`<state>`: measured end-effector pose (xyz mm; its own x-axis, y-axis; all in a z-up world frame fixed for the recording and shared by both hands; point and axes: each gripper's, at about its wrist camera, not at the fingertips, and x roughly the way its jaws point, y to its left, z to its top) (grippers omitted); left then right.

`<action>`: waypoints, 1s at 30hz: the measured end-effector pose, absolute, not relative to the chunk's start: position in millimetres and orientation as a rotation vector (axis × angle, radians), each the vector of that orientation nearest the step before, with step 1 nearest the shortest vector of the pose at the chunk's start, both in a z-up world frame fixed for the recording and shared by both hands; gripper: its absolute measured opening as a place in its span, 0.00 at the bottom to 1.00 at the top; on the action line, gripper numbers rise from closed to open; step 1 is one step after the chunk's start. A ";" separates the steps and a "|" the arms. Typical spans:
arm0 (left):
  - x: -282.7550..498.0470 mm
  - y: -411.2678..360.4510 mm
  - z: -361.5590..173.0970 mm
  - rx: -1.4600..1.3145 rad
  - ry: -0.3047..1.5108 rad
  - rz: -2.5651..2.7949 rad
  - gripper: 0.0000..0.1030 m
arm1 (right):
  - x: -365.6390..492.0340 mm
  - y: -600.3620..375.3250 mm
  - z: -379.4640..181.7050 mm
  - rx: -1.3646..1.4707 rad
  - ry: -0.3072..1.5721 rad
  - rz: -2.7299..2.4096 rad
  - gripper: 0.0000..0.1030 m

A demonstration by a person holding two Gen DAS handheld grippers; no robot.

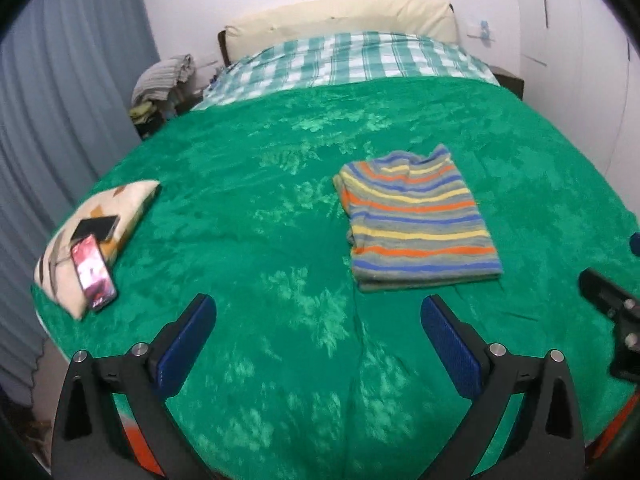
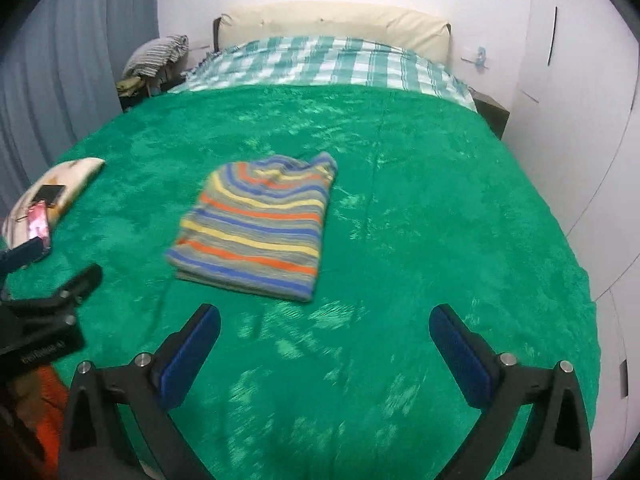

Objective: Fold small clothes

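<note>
knitted striped garment, banded in grey, blue, orange and yellow, lies folded into a neat rectangle on the plush green blanket of the bed, flat and squared, well clear of both grippers. in the left wrist view it sits toward one o'clock of the left gripper; in the right wrist view it sits toward eleven o'clock of the right gripper. both grippers stand spread wide, blue ribbed pads facing each other with only blanket between them, holding nothing.

judging by its drape, the garment is light, soft and limp: it should sag wherever unsupported, and the stacked layers could slide apart if pinched at one corner. the thicker folded edge nearest the grippers looks like the safest place to take hold, with both layers caught together. the blanket's velvety pile looks grippy rather than slick.

toward nine o'clock, a cream patterned cushion carries two phones. at twelve o'clock, a teal checked sheet meets a cream padded headboard.
</note>
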<state>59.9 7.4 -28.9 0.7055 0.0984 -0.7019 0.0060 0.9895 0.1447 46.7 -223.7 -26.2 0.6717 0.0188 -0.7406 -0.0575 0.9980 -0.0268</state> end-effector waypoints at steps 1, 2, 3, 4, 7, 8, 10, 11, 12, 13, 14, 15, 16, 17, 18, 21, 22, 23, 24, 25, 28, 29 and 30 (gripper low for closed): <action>54.0 9.3 -25.9 0.123 0.805 0.050 0.99 | 40.6 -221.0 -21.9 -0.055 0.838 0.054 1.00; 51.3 9.5 -24.4 0.115 0.825 0.050 0.99 | 33.7 -217.8 -18.3 -0.060 0.841 0.059 1.00; 50.3 10.0 -23.1 0.114 0.848 0.049 0.99 | 27.8 -215.2 -14.5 -0.063 0.847 0.062 1.00; 48.2 9.8 -20.7 0.121 0.878 0.047 0.99 | 22.0 -215.1 -13.6 -0.061 0.854 0.066 1.00; 40.6 7.4 -17.0 0.160 0.927 0.045 0.99 | 6.5 -216.1 -6.5 -0.008 0.882 0.099 1.00; 34.9 7.3 -13.9 0.169 0.922 0.053 0.99 | 0.9 -215.5 -4.8 -0.001 0.886 0.110 1.00; 21.9 6.7 -8.8 0.180 0.909 0.056 0.99 | -12.3 -212.5 -0.6 -0.016 0.901 0.125 1.00; 15.9 7.1 -6.0 0.183 0.907 0.051 1.00 | -18.4 -210.9 2.2 -0.026 0.907 0.134 1.00; 9.2 8.2 -1.7 0.183 0.901 0.044 1.00 | -22.8 -210.4 4.8 -0.032 0.909 0.141 1.00; 2.1 10.1 4.1 0.180 0.893 0.039 1.00 | -30.3 -208.4 10.0 -0.044 0.911 0.155 1.00; -4.9 12.7 10.0 0.172 0.886 0.032 1.00 | -36.2 -206.5 14.8 -0.056 0.907 0.164 1.00; -9.1 14.9 14.2 0.161 0.885 0.025 1.00 | -39.8 -204.8 17.9 -0.065 0.902 0.169 1.00; -13.6 17.9 19.6 0.145 0.887 0.011 1.00 | -44.9 -203.4 23.7 -0.080 0.894 0.172 1.00; -16.9 20.5 24.8 0.133 0.890 -0.002 1.00 | -50.0 -201.4 30.6 -0.098 0.883 0.176 1.00; -19.2 21.9 29.0 0.126 0.891 -0.011 1.00 | -54.6 -199.9 37.3 -0.108 0.874 0.182 1.00; -26.2 23.2 44.7 0.118 0.875 -0.024 1.00 | -63.1 -198.8 57.9 -0.118 0.850 0.212 1.00; -30.0 22.8 52.1 0.118 0.856 -0.024 1.00 | -66.2 -199.7 67.7 -0.116 0.836 0.210 1.00; -34.0 22.0 59.5 0.118 0.837 -0.022 1.00 | -68.0 -200.2 74.4 -0.116 0.830 0.208 1.00; -36.4 20.7 63.7 0.119 0.826 -0.018 1.00 | -70.1 -200.7 82.2 -0.112 0.823 0.206 1.00; -39.8 19.7 69.0 0.117 0.815 -0.010 1.00 | -70.5 -200.9 87.1 -0.108 0.819 0.203 1.00; -46.9 19.6 74.6 0.083 0.800 -0.013 1.00 | -77.4 -199.5 100.5 -0.097 0.798 0.182 1.00; -47.9 19.7 73.4 0.073 0.801 -0.009 1.00 | -80.2 -197.0 101.3 -0.105 0.793 0.170 1.00; -48.2 20.0 72.1 0.069 0.804 -0.005 1.00 | -82.6 -194.6 99.8 -0.112 0.793 0.157 1.00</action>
